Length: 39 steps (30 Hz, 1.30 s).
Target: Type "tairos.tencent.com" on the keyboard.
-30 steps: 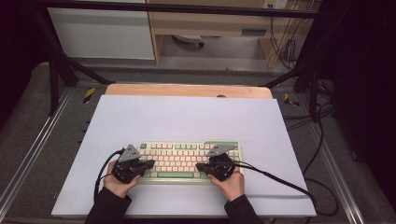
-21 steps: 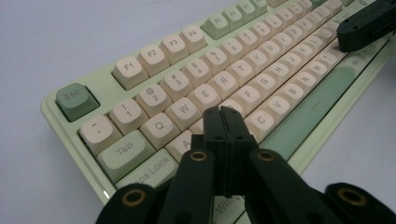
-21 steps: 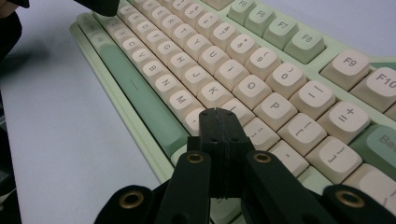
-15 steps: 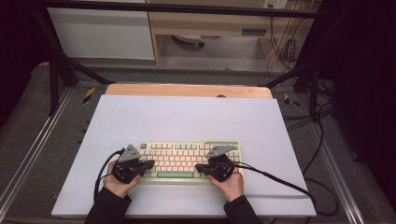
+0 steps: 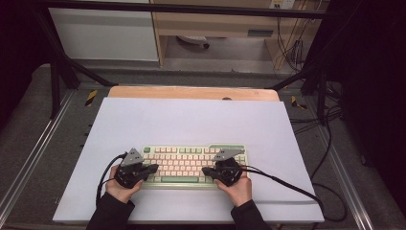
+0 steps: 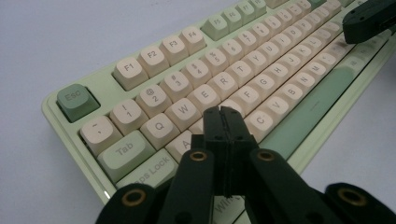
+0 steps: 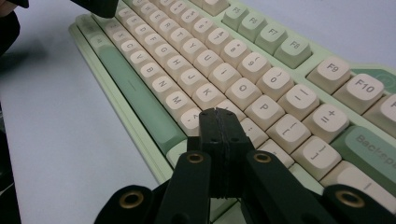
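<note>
Your left gripper (image 5: 152, 168), jaws pressed together, sits over the keyboard's (image 5: 191, 163) 9 o'clock end, tips above the S key (image 6: 232, 106). Your right gripper (image 5: 207, 170), also clamped with nothing between, hangs at its 3 o'clock end beside the P key (image 7: 262, 107).

On the counter (image 5: 191, 120), the keyboard (image 5: 191, 163) lies toward six o'clock of the sheet's middle, its long side running nine to three. The left claw (image 5: 152, 168) sits over the keyboard's nine o'clock end, above the keys near A and S, while the right claw (image 5: 206, 170) sits toward its three o'clock end. Each hand lies at six o'clock of its claw: left hand (image 5: 122, 188), right hand (image 5: 237, 189).
</note>
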Motion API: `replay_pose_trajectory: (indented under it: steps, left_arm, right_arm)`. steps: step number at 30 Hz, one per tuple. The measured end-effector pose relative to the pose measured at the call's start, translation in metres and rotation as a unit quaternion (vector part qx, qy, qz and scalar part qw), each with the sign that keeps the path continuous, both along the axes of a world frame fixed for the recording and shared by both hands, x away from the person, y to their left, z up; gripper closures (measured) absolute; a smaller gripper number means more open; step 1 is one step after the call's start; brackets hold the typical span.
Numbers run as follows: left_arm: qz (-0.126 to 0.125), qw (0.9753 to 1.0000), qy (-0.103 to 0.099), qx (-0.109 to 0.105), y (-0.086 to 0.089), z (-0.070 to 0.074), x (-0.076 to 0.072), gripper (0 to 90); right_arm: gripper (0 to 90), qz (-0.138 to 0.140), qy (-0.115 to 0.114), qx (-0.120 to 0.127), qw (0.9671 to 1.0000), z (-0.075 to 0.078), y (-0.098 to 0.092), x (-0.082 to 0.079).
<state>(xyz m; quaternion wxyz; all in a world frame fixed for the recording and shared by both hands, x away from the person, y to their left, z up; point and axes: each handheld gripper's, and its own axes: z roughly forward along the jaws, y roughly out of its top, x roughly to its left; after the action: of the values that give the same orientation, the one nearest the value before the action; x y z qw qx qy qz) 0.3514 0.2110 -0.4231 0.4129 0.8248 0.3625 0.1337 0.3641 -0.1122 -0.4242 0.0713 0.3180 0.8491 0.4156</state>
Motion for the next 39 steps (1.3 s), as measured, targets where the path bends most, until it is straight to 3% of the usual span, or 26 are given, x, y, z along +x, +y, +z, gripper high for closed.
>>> replay_pose_trajectory:
  steps: [13,39]
  left_arm:
    - [-0.002,1.0000,-0.002,0.000,-0.003,0.001,-0.001,89.9]
    - [-0.028,0.9995,0.000,0.013,-0.035,-0.003,-0.002,89.9]
  right_arm:
    - [90.0,-0.009,-0.003,0.005,0.9999,0.005,-0.008,0.000]
    - [90.0,-0.012,-0.006,0.009,0.9999,0.008,-0.014,0.000]
